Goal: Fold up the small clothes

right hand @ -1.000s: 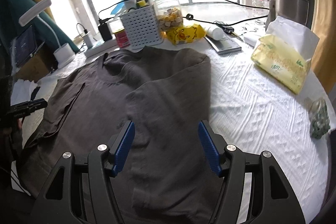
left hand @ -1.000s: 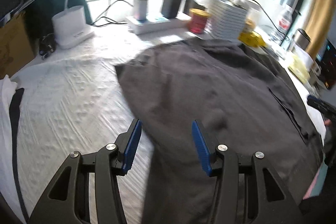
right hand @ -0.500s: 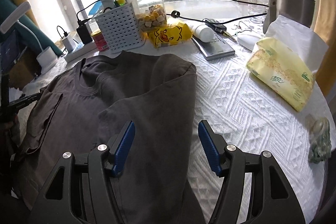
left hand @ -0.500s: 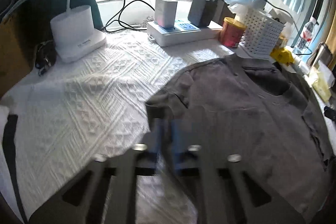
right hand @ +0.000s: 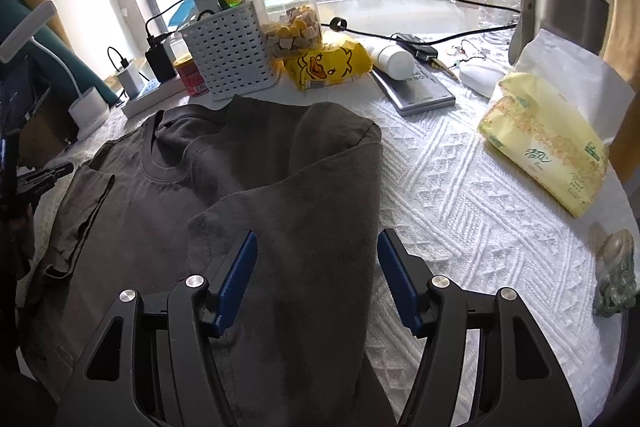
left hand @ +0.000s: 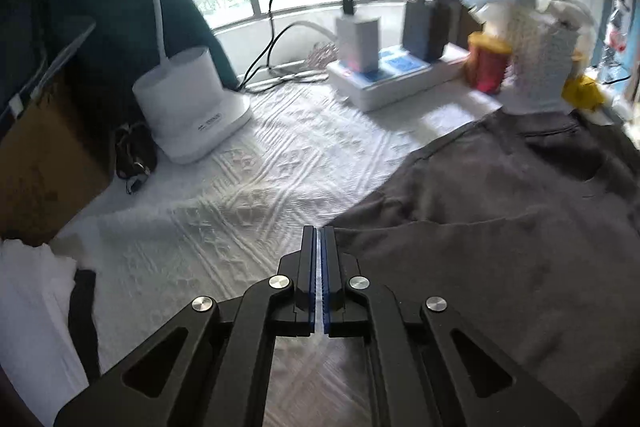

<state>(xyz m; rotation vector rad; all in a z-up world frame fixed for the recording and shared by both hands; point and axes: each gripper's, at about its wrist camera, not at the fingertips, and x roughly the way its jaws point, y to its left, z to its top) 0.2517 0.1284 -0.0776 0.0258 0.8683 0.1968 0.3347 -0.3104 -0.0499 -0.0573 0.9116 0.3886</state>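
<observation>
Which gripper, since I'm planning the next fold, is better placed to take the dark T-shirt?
Left, probably: the left gripper is shut with its tips at the T-shirt's outer edge, though a pinch isn't clear. The right gripper hangs open over the side already folded in.

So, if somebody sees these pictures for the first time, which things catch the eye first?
The dark grey T-shirt spread on the white textured tablecloth dominates, its right side already folded over. The right gripper hangs open above that fold, while the left gripper is shut at the shirt's left edge, by the white lamp base. Behind the shirt, a yellow duck-print packet stands out.
</observation>
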